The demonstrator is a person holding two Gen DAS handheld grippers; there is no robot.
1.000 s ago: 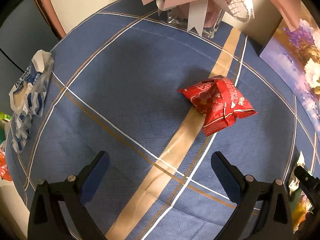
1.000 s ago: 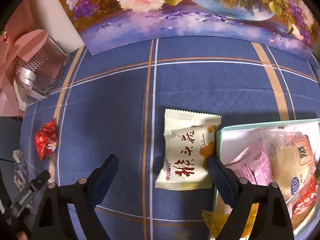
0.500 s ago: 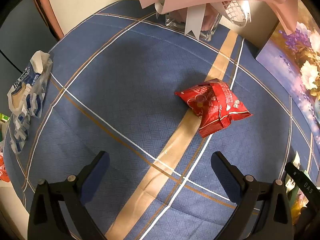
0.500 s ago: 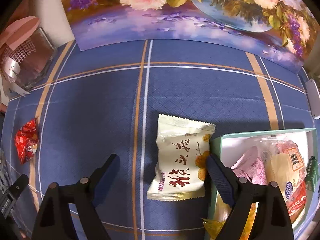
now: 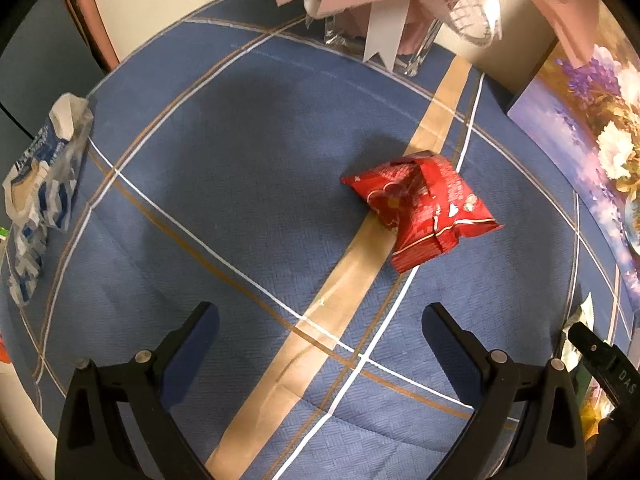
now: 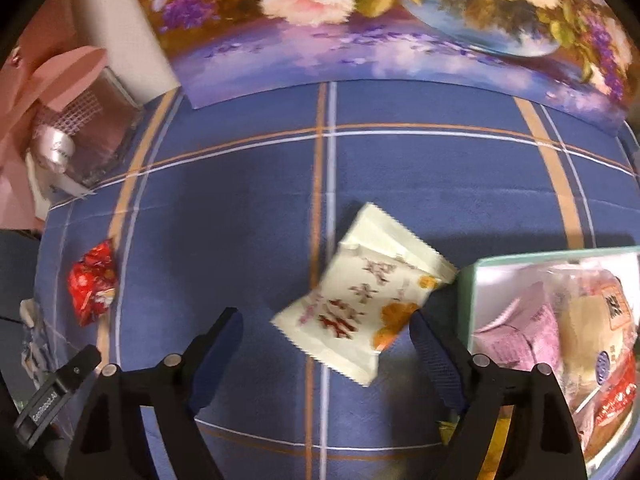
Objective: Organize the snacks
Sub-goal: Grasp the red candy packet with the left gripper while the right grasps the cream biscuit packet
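Observation:
My right gripper (image 6: pixel 325 318) stands open over the blue checked tablecloth (image 6: pixel 240 208). A cream snack packet (image 6: pixel 360 296) with red writing lies slanted and blurred between its fingers, its lower right corner at the right finger (image 6: pixel 430 344). Just right of it is a mint-green box (image 6: pixel 466 292) holding several packets, one of them pink (image 6: pixel 520 328). My left gripper (image 5: pixel 320 312) is open and empty above the cloth. A crumpled red snack packet (image 5: pixel 420 208) lies ahead of it to the right, apart from both fingers; in the right wrist view this red packet (image 6: pixel 93 286) sits far left.
A blue-and-white wrapper (image 5: pixel 44 184) lies at the cloth's left edge. A glass vase with pink wrapping (image 5: pixel 384 36) stands at the back, and a flower painting (image 6: pixel 380 24) leans along the far side. The table edge curves close on the left.
The cream packet has turned from nearly upright to a diagonal slant between the right fingers and shifted up in view. The left wrist view is almost the same, the red packet unmoved.

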